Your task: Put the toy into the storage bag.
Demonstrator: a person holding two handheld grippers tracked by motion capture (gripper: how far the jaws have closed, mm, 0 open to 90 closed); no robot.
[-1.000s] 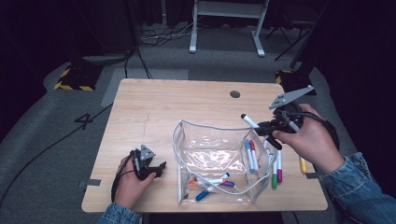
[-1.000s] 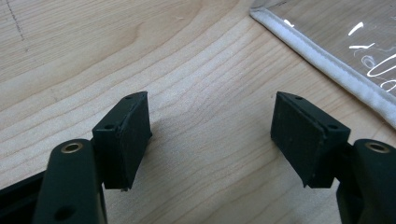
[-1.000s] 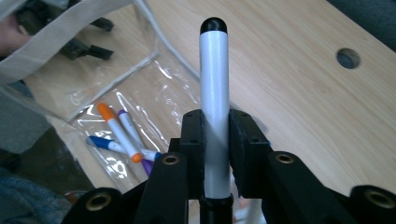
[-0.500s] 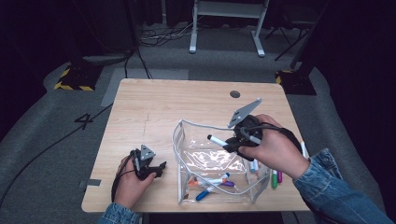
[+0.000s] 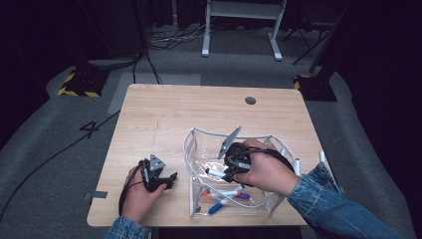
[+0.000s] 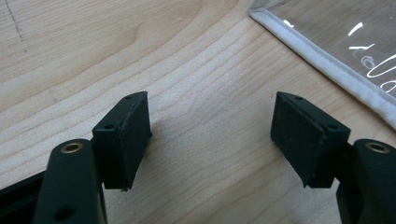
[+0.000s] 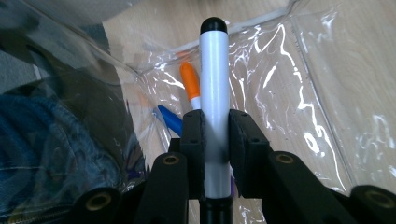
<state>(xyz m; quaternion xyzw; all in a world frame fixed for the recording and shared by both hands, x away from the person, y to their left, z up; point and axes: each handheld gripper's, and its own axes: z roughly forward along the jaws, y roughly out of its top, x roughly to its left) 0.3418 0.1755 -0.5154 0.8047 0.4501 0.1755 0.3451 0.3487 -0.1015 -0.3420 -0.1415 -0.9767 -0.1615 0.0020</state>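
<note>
Right tongs [image 7: 215, 140] clamp a white marker [image 7: 214, 88] with a black cap, held over the open clear pouch [image 5: 199, 137] on the counter [image 5: 164, 119]. Orange and blue markers lie inside. Left tongs [image 6: 210, 135] gape, nothing between them, beside the pouch's edge.

The wooden table [image 5: 164, 124] has a pale, grained top with a round dark grommet [image 5: 250, 100] near its far edge. Two markers [image 5: 297, 165] lie on the table just beyond the right side, one with a dark tip, the other [image 5: 321, 157] close to the table's right edge. Grey carpet [image 5: 59, 149] surrounds the table, and a black cable [image 5: 54, 159] runs across it at left. A yellow-and-black striped block [image 5: 79, 84] sits on the floor beyond the left corner. White frame legs [image 5: 239, 25] stand at the far side.
</note>
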